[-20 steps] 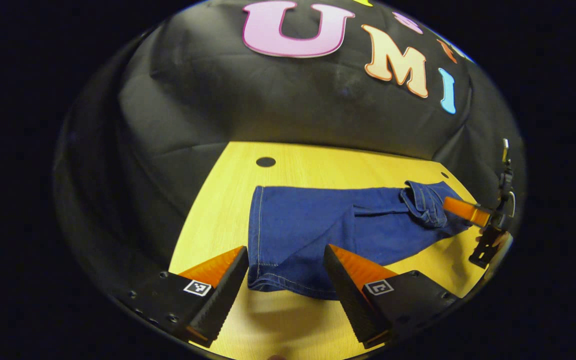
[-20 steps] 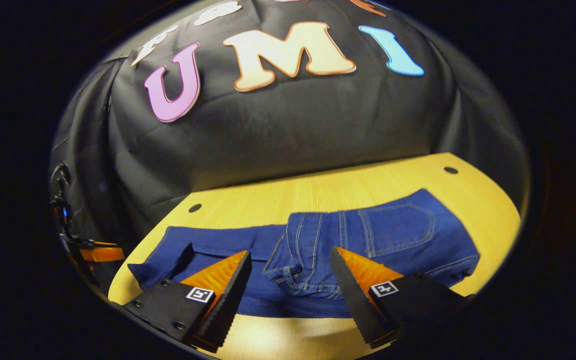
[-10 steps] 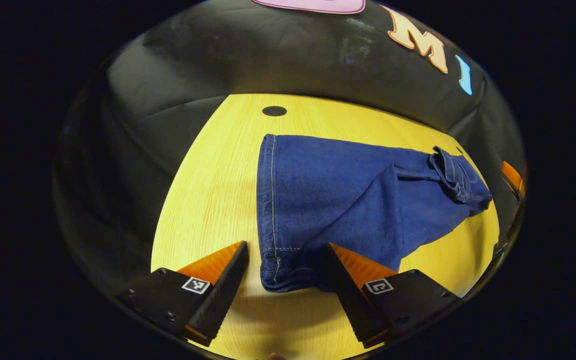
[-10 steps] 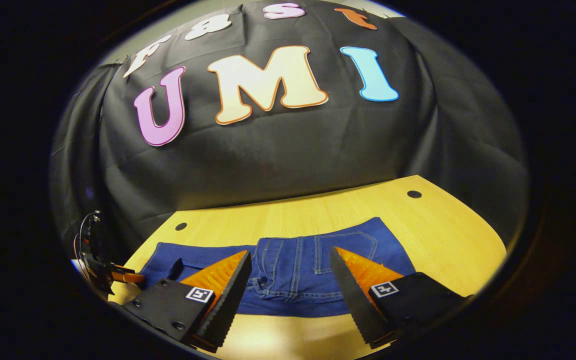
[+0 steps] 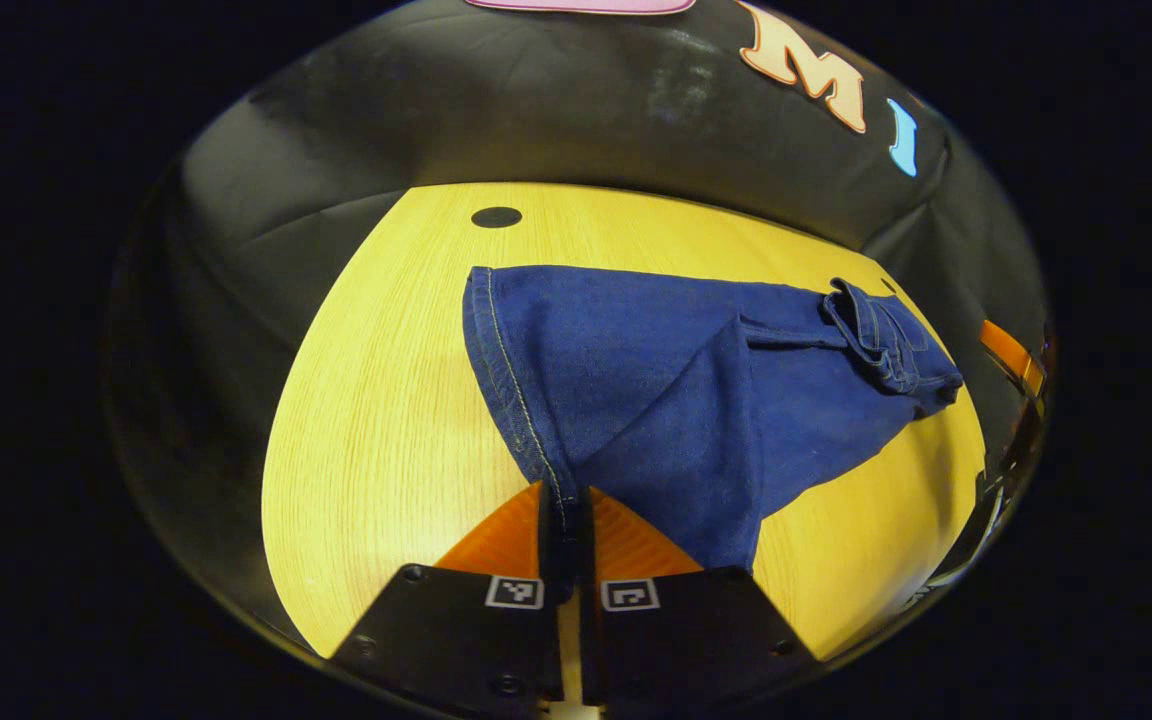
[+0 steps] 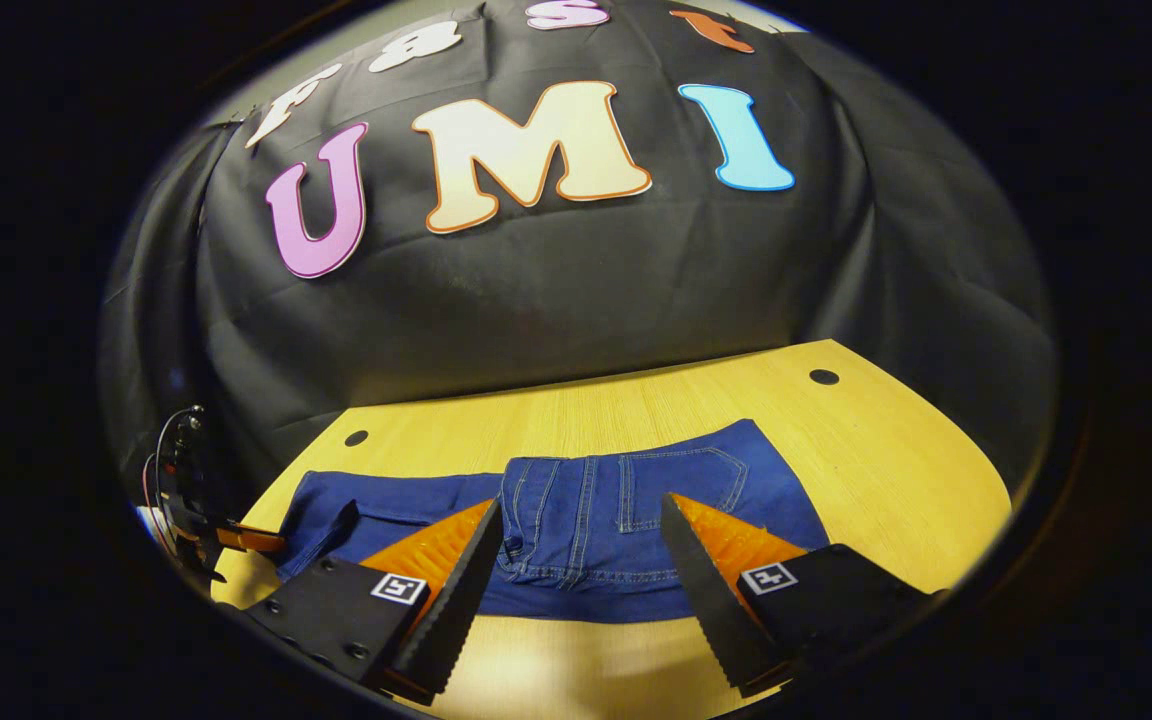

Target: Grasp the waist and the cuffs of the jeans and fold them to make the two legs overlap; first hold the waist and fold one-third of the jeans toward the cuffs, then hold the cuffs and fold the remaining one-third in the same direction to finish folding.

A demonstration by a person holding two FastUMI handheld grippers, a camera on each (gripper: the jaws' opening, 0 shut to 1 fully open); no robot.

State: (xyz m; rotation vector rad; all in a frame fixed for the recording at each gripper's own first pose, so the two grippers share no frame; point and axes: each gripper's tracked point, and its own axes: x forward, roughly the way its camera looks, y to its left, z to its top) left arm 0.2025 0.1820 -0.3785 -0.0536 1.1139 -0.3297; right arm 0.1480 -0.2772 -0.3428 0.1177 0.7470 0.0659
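While the jeans (image 5: pixel 696 400) lie spread across the yellow counter (image 5: pixel 376 420), the left tongs (image 5: pixel 566 530) are pinched tight on the near corner of the cuff (image 5: pixel 516 410) — denim is caught between both orange fingers (image 5: pixel 496 540), and the cloth rises from the counter toward them. The waist (image 5: pixel 886 330) sits crumpled at the far right end in the left gripper view. In the right gripper view, the right tongs (image 6: pixel 576 560) stand spread wide just in front of the waist, the back pocket (image 6: pixel 681 490) between the fingertips — whether they touch the fabric is hard to say. The other tongs show small at the left edge there.
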